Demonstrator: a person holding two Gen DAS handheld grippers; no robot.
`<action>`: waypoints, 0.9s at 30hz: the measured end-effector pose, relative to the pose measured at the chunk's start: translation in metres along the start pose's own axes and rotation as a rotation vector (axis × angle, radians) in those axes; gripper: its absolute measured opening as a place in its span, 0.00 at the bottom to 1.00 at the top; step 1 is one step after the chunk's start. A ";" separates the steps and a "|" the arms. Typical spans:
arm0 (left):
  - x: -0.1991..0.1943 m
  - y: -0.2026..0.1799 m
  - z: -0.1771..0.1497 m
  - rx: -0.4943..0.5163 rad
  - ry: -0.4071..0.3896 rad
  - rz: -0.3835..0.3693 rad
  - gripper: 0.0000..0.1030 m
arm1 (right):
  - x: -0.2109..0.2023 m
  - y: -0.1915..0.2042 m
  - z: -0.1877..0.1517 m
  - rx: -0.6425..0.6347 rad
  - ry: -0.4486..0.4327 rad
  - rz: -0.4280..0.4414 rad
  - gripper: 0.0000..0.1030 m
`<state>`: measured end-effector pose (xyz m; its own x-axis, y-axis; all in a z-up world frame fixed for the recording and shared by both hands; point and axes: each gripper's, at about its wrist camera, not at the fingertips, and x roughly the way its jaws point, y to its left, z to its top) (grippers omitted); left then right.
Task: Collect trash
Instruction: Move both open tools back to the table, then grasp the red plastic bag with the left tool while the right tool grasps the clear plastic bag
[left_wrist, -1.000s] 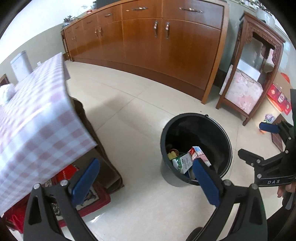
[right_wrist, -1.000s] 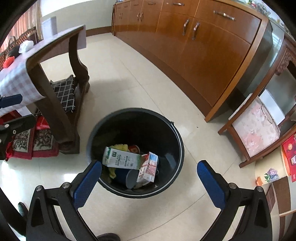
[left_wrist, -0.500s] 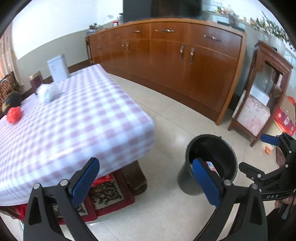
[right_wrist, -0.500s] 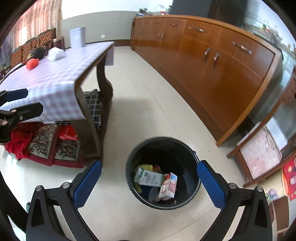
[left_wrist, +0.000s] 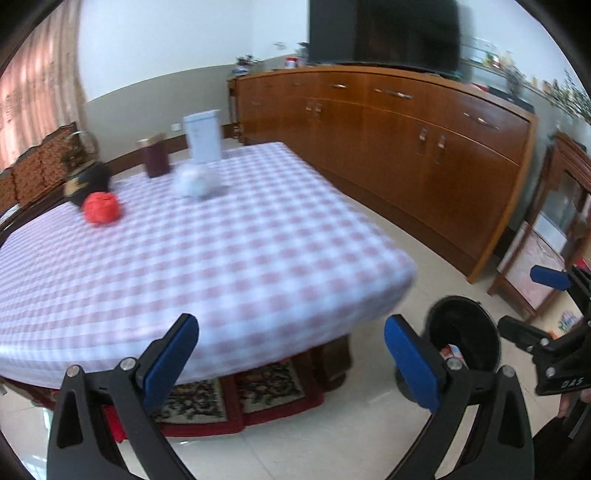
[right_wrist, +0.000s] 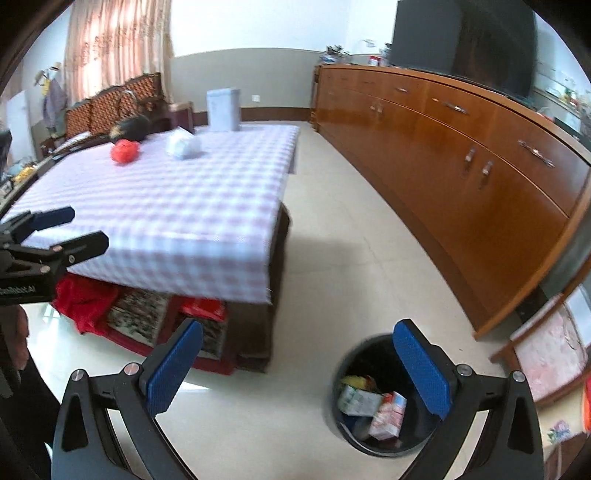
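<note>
On the checked table (left_wrist: 229, 258), toward eleven o'clock in both views, a red crumpled wad (left_wrist: 101, 208) and a white one (left_wrist: 195, 181) await collection; the black bin (right_wrist: 373, 402) sits at five o'clock, handy for drops. Left gripper (left_wrist: 291, 354) and right gripper (right_wrist: 299, 365) hover level, jaws spread wide and empty.

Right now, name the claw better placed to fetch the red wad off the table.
Left. The left claw, open and empty, hangs at the table's edge facing the red wad; the right claw is over the bin.
</note>
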<state>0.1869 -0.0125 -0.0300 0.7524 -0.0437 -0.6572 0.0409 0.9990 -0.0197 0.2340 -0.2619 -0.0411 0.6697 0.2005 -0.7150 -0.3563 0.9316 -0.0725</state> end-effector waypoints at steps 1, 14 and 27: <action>-0.001 0.007 0.001 -0.007 -0.002 0.011 0.98 | 0.003 0.005 0.006 -0.004 -0.002 0.014 1.00; -0.002 0.136 0.015 -0.156 -0.026 0.172 0.98 | 0.053 0.103 0.103 -0.116 -0.079 0.189 1.00; 0.067 0.216 0.056 -0.175 0.000 0.243 0.92 | 0.150 0.153 0.191 -0.184 -0.029 0.169 1.00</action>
<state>0.2832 0.2001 -0.0361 0.7259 0.1970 -0.6589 -0.2547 0.9670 0.0086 0.4039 -0.0314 -0.0265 0.6080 0.3601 -0.7076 -0.5756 0.8137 -0.0805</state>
